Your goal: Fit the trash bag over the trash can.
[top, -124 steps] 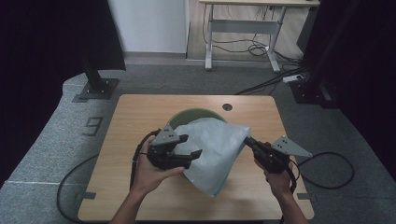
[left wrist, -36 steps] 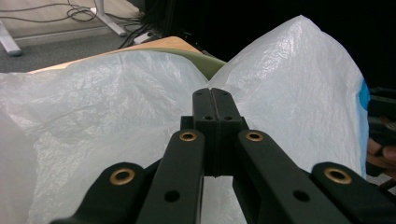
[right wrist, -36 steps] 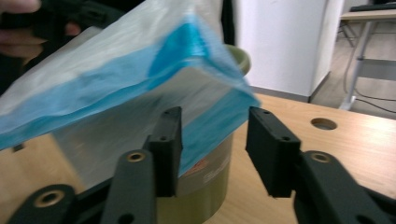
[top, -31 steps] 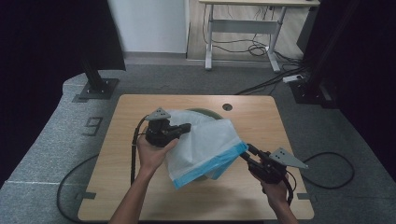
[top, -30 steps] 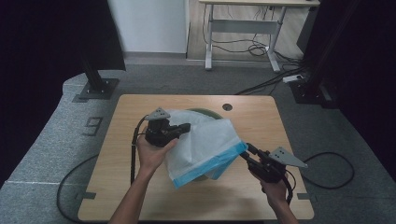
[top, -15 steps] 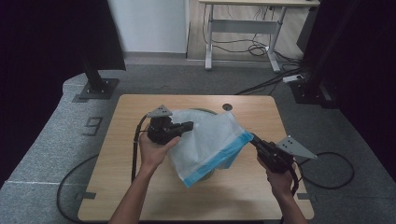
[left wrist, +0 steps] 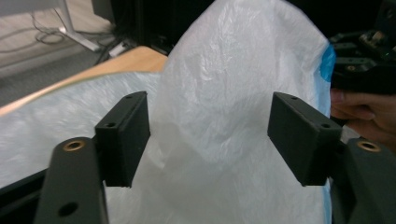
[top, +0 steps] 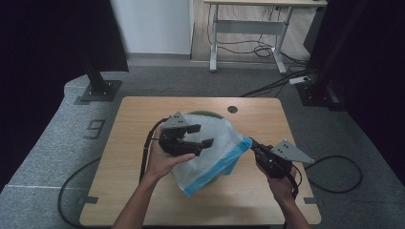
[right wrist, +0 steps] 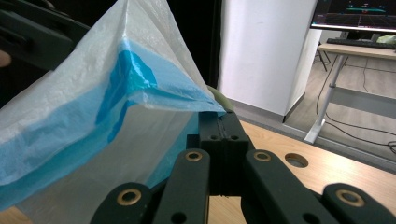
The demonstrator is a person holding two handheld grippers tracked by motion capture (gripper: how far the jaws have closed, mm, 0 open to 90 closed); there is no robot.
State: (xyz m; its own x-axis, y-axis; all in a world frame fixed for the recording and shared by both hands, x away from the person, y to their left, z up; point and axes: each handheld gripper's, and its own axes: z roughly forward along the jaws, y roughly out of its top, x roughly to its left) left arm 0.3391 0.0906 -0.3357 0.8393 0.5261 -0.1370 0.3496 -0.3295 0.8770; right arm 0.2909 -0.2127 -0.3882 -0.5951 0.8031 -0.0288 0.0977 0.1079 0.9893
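Having let go, left gripper (top: 203,136) open, bag (top: 215,152) raised

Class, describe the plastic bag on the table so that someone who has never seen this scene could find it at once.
Start at the light wooden table in the middle of the grey carpeted floor. Near its centre, between the person's two black tongs, a thin, translucent white plastic bag drapes over a green round container. Its bright blue band along the edge, pinched in the right tongs, marks it out.
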